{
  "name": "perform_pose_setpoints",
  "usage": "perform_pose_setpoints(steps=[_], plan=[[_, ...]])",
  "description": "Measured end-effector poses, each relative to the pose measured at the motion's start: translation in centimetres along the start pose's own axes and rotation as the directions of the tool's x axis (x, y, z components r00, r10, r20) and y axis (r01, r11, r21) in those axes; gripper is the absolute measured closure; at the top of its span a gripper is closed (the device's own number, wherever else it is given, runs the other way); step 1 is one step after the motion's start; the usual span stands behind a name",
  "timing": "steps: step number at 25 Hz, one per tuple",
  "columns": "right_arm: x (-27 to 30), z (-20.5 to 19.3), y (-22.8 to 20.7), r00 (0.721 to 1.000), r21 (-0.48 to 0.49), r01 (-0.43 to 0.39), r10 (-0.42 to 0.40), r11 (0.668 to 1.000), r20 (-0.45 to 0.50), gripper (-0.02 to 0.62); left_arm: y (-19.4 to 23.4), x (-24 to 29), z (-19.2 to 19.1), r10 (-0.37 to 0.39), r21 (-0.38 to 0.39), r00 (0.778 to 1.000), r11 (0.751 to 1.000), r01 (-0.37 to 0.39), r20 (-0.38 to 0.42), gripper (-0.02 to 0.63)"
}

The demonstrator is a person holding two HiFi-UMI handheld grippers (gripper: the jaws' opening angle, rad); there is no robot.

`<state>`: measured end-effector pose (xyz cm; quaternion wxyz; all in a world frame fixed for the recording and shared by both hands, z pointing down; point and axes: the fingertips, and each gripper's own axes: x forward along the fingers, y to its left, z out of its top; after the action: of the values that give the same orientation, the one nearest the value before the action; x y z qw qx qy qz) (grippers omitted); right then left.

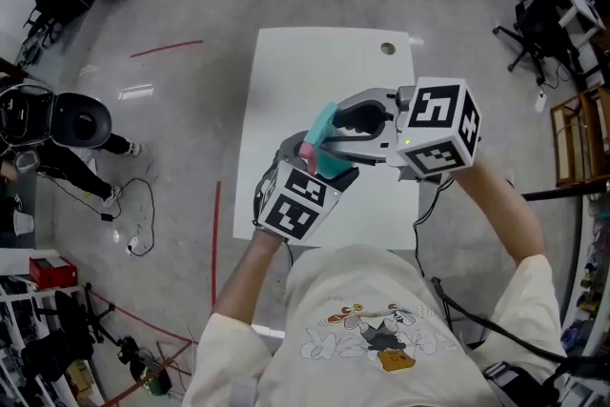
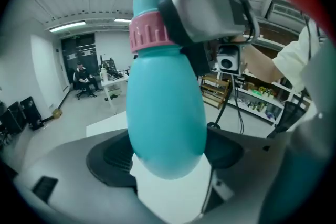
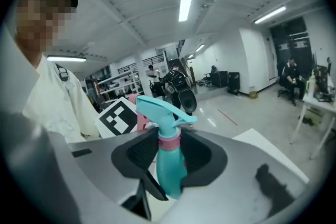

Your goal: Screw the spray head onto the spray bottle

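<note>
Spray bottle (image 2: 168,118), one only and teal, is hanging in the air in front of my operator's chest, above the single white table (image 1: 324,71). I am seeing its rounded body sitting between the wide-spread jaws of the left gripper (image 2: 170,165), and both pads are pressing on it. Its one spray head (image 3: 163,110) is standing on the neck with a pink collar (image 2: 149,34) under it. The right gripper (image 3: 168,160) is clamping there, its jaws narrowly set on either side of that collar. So both of my two grippers are holding the same bottle, one at each end. Two marker cubes are showing, one on the left gripper (image 1: 294,205) and one on the right (image 1: 440,127). Farther off, one person is sitting on a chair (image 2: 80,78) by the back wall.
</note>
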<state>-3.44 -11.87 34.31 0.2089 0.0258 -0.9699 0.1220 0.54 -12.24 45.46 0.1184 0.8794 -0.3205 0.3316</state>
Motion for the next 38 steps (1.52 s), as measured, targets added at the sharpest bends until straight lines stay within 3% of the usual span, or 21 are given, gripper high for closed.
perform_pose_setpoints(steps=[4, 7, 8, 10, 12, 15, 17, 20, 23, 28, 30, 35, 38], plan=[[1.4, -0.6, -2.6, 0.994, 0.017, 0.107, -0.107, 0.994, 0.019, 0.461, 2.3, 1.8, -0.7, 0.030, -0.034, 1.000, 0.999, -0.030, 0.002, 0.202], [1.2, -0.6, -3.2, 0.995, 0.085, 0.078, -0.082, 0.993, 0.051, 0.446, 2.4, 2.0, -0.3, -0.030, -0.037, 0.999, 0.999, 0.030, 0.013, 0.202], [0.8, -0.3, -3.2, 0.997, 0.082, 0.055, -0.059, 0.995, 0.052, 0.406, 2.5, 1.9, 0.3, -0.058, -0.023, 0.998, 0.998, 0.058, 0.027, 0.202], [-0.4, 0.8, -3.6, 0.999, 0.026, 0.024, -0.025, 0.999, 0.033, 0.347, 2.8, 1.6, 1.9, -0.121, 0.022, 0.991, 0.993, 0.120, 0.057, 0.202], [-1.6, 1.9, -4.2, 1.000, -0.060, 0.022, -0.022, 0.998, -0.004, 0.327, 3.1, 1.0, 3.0, -0.185, 0.068, 0.980, 0.981, 0.180, 0.070, 0.202], [-3.3, 3.5, -4.8, 0.997, -0.204, 0.007, -0.024, 0.979, -0.079, 0.318, 2.9, 0.5, 3.1, -0.248, 0.149, 0.968, 0.959, 0.242, 0.024, 0.202], [-3.9, 4.4, -4.4, 0.988, -0.304, -0.060, 0.012, 0.951, -0.156, 0.318, 2.6, 0.5, 2.8, -0.266, 0.207, 0.964, 0.942, 0.265, -0.024, 0.202], [-3.9, 4.0, -3.2, 0.935, -0.438, -0.212, 0.052, 0.874, -0.350, 0.319, 2.5, 0.7, 2.6, -0.256, 0.297, 0.962, 0.915, 0.273, -0.095, 0.202], [-3.5, 2.0, -2.6, 0.833, -0.484, -0.346, 0.025, 0.804, -0.553, 0.321, 2.7, 0.9, 2.3, -0.216, 0.384, 0.964, 0.886, 0.262, -0.158, 0.202], [-3.5, -0.6, -2.3, 0.709, -0.509, -0.460, -0.045, 0.727, -0.704, 0.348, 2.7, 1.4, 2.5, -0.212, 0.427, 0.955, 0.859, 0.284, -0.208, 0.202], [-3.4, -0.8, -2.7, 0.691, -0.554, -0.474, -0.101, 0.685, -0.716, 0.423, 2.5, 1.2, 2.9, -0.231, 0.433, 0.948, 0.847, 0.306, -0.219, 0.202], [-3.1, 0.0, -2.2, 0.665, -0.590, -0.519, -0.142, 0.619, -0.733, 0.463, 2.6, -0.2, 3.0, -0.258, 0.466, 0.933, 0.812, 0.351, -0.252, 0.202], [-3.0, -0.1, -1.9, 0.662, -0.600, -0.517, -0.159, 0.611, -0.733, 0.465, 2.7, -0.4, 2.7, -0.241, 0.468, 0.936, 0.817, 0.338, -0.255, 0.202]])
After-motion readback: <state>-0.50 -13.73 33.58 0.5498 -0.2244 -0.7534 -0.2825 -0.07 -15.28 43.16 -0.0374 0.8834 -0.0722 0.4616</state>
